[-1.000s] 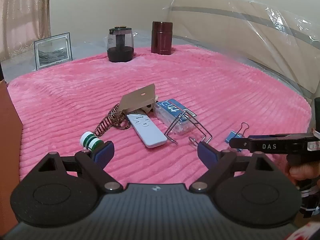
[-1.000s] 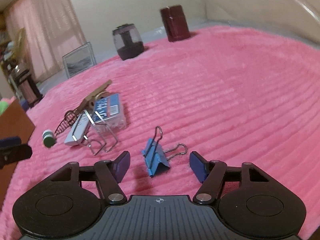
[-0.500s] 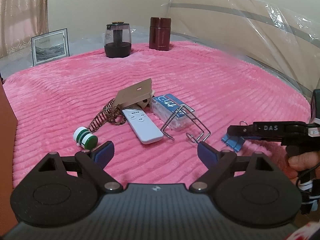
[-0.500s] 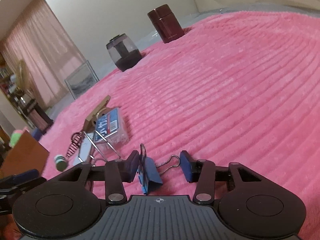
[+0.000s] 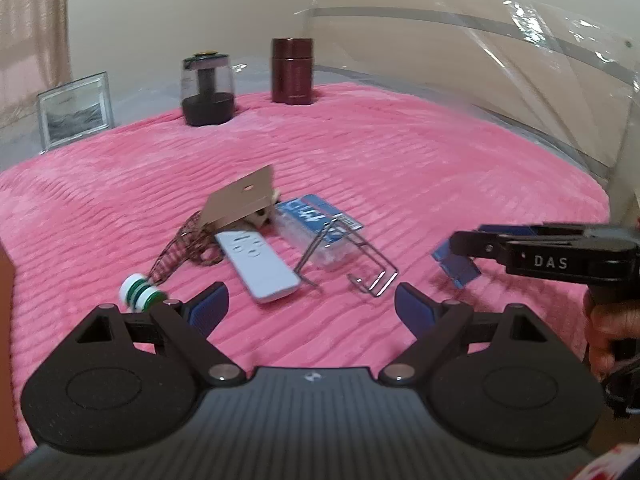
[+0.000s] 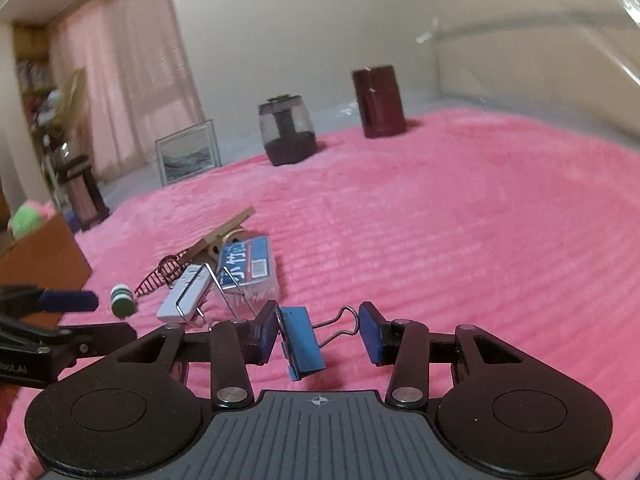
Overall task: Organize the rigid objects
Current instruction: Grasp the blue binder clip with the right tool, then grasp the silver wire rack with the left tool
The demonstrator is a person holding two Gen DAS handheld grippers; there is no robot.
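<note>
Right gripper (image 6: 318, 330): you are holding the blue binder clip (image 6: 301, 342) between the jaws, which have just been closing on it; the left pad is pressing its blue body and the right pad is meeting a wire handle loop.
Clip's place: it is hanging near you, just clear of the pink blanket (image 6: 460, 240), tilted, on the right of the scene.
Handling: it is light, stiff and springy, so it is likely to pivot in this lopsided grip; squeezing the flat painted sides would be steadier than pinching the thin wire.
Left gripper (image 5: 312, 304): you are keeping it wide open with nothing between its pads, waiting over the near blanket.
Pile, a little farther: the white remote (image 5: 258, 266), wire stand (image 5: 348, 256), blue box (image 5: 316, 228), card flap (image 5: 240, 198) and green-and-white spool (image 5: 140, 292) are lying close together.
Far edge: a dark jar (image 5: 208, 90) and a maroon flask (image 5: 292, 70) are standing upright.
</note>
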